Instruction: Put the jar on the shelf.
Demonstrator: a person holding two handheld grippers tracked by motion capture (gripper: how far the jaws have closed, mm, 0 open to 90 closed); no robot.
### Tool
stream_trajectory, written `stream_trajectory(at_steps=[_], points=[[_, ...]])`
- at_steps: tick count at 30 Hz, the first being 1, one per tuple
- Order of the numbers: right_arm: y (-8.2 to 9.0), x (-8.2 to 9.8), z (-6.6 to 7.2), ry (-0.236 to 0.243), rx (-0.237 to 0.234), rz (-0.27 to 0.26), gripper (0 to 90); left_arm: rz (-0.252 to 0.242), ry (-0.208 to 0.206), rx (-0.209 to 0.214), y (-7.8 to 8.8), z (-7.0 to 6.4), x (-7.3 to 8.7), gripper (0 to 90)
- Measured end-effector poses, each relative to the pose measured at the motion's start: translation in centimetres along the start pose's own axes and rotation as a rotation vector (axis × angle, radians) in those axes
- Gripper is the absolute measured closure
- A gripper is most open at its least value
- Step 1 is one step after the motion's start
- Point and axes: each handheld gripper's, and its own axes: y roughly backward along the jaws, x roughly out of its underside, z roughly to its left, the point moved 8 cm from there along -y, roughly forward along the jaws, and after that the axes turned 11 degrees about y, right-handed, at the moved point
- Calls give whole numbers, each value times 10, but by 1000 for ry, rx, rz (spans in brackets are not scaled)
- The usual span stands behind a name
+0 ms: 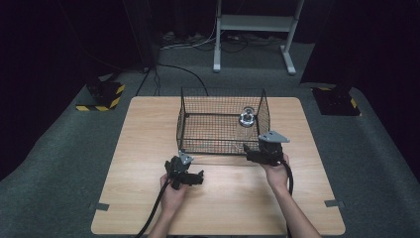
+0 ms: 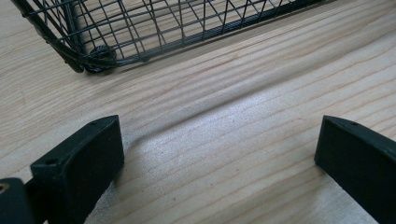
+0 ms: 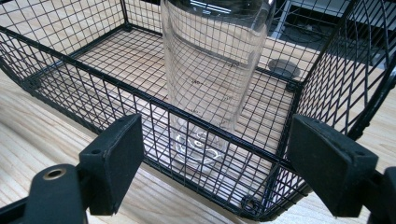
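A person seated at a light wooden table [image 1: 233, 198] holds a two-jaw gripper in each hand beside a black wire basket [image 1: 184, 119], inside which a clear measuring bottle [image 3: 212, 65] stands upright in the near right corner, its base on the mesh floor and its long axis vertical, mouth toward the ceiling. Faint graduation marks run up its side in the right gripper view, and from above its round metallic-looking top [image 1: 246, 118] faces the camera. The right gripper [image 1: 258, 148] rests just outside the basket's near wall, aimed at the bottle through the mesh, its jaws parted with nothing between them but the wire. The left gripper [image 1: 198, 178] lies low over the bare tabletop near the basket's near left corner [image 2: 95, 58], jaws spread wide and empty. Judging from how things lie, the bottle already sits in the basket and neither tool grips it, so the placing looks done, with perhaps only the hands' retreat remaining; if the aim is instead to lift the bottle out, that work is not yet begun, and the right tool would have to come over the rim first.
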Motion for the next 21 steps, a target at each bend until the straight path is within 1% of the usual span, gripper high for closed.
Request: stream_trajectory(at_steps=[11, 15, 18, 21], points=[[4, -1, 1, -1, -4, -1, 192, 0, 0, 0, 0, 0, 0, 14], [7, -1, 3, -2, -17, 2, 199, 0, 0, 0, 0, 0, 0, 14], [7, 4, 4, -9, -21, 16, 200, -1, 1, 0, 0, 0, 0, 13], [7, 9, 4, -24, -28, 19, 206, 0, 1, 0, 0, 0, 0, 14]])
